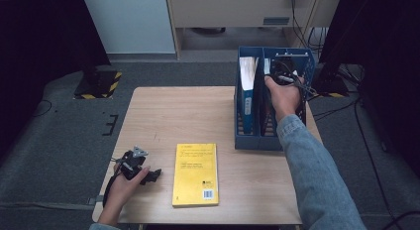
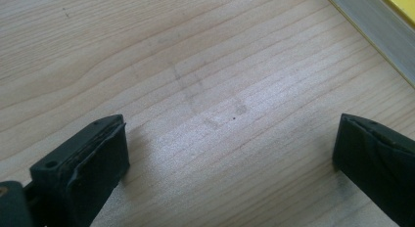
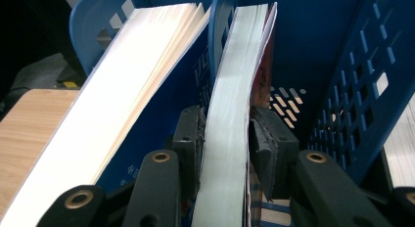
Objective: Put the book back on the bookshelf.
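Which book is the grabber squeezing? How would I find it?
Find the blue file holder at the table's far right corner; it has two slots. The right gripper is shut on the thin book in the right-hand slot. It has pale page edges and a reddish cover, unlike the thicker blue-covered book next door.

- The table (image 1: 163, 116) is light wood with visible grain, smooth and matt.
- The file holder (image 3: 342, 90) is blue plastic, perforated, with a slight sheen.
- The held book (image 3: 225, 139) shows pale paper page edges and a glossy red cover.
- The right gripper (image 3: 224, 139) has black matt plastic jaws with ribbed pads.
- The yellow book (image 1: 195, 173) has a smooth card cover.
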The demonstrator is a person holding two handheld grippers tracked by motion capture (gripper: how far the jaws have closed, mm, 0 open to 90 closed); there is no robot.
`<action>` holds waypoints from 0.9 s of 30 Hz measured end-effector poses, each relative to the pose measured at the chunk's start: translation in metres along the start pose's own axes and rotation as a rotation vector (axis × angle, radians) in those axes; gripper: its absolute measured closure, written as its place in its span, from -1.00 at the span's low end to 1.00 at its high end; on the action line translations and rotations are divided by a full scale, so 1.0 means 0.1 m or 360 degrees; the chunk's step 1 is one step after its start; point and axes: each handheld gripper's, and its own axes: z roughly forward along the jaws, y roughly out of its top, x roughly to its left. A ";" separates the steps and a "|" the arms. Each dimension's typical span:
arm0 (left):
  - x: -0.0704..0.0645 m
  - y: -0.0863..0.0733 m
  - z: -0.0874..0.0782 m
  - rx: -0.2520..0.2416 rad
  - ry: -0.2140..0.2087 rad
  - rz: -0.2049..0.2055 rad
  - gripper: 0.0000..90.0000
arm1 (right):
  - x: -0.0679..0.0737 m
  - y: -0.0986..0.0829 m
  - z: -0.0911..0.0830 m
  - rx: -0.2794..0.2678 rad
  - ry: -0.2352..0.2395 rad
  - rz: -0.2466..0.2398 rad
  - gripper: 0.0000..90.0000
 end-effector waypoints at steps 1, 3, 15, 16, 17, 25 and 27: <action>0.00 0.00 0.00 -0.0001 0.0000 0.0000 -1.00 | 0.00 0.00 0.00 -0.0002 0.0006 0.0000 0.46; 0.00 0.00 0.00 -0.0002 0.0000 -0.0001 -1.00 | -0.01 0.00 -0.01 -0.0003 0.0015 0.0001 0.45; 0.00 0.00 0.00 0.0000 -0.0003 0.0004 -1.00 | -0.05 0.00 -0.05 0.0023 0.0107 0.0019 0.29; 0.00 0.00 0.00 0.0000 -0.0003 0.0003 -1.00 | -0.05 0.00 -0.05 0.0026 0.0117 0.0029 0.24; 0.00 0.00 0.00 0.0000 -0.0003 0.0003 -1.00 | -0.06 0.00 -0.06 0.0028 0.0125 0.0032 0.20; 0.00 0.00 0.00 0.0000 -0.0003 0.0004 -1.00 | -0.06 -0.02 -0.12 0.0047 0.0153 0.0005 -0.05; 0.00 0.00 0.00 0.0000 -0.0003 0.0005 -1.00 | -0.07 -0.02 -0.15 0.0040 0.0160 0.0002 -0.06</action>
